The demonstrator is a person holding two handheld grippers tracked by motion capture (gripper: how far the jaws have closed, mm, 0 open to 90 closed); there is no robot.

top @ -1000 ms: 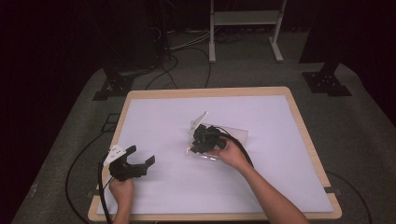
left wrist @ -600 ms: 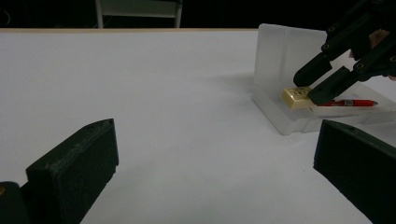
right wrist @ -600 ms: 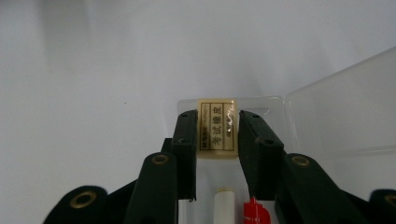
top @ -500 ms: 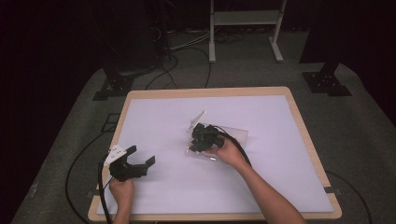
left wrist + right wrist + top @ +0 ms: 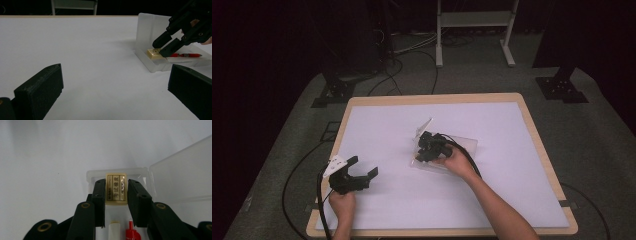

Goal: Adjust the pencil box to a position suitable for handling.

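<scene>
A cream eraser (image 5: 115, 188) with a printed label lies at one end of an open clear plastic case (image 5: 180, 175). My right gripper (image 5: 116, 183) is shut on the eraser, one black jaw against each long side. Behind the eraser in the case lie a red pen (image 5: 131, 233) and a white stick (image 5: 115, 230). In the high view the right gripper (image 5: 424, 150) is over the case (image 5: 464, 145) at mid table. My left gripper (image 5: 362, 167) rests near the front left, open, with nothing between its jaws. The left gripper view shows the eraser (image 5: 153, 53) and red pen (image 5: 186, 55) far off.
The white table top (image 5: 382, 130) has a wooden rim. The case's upright lid (image 5: 150, 27) stands beside the right gripper. Cables trail off the table's front left to the floor. A white metal stand (image 5: 472, 20) is beyond the far edge.
</scene>
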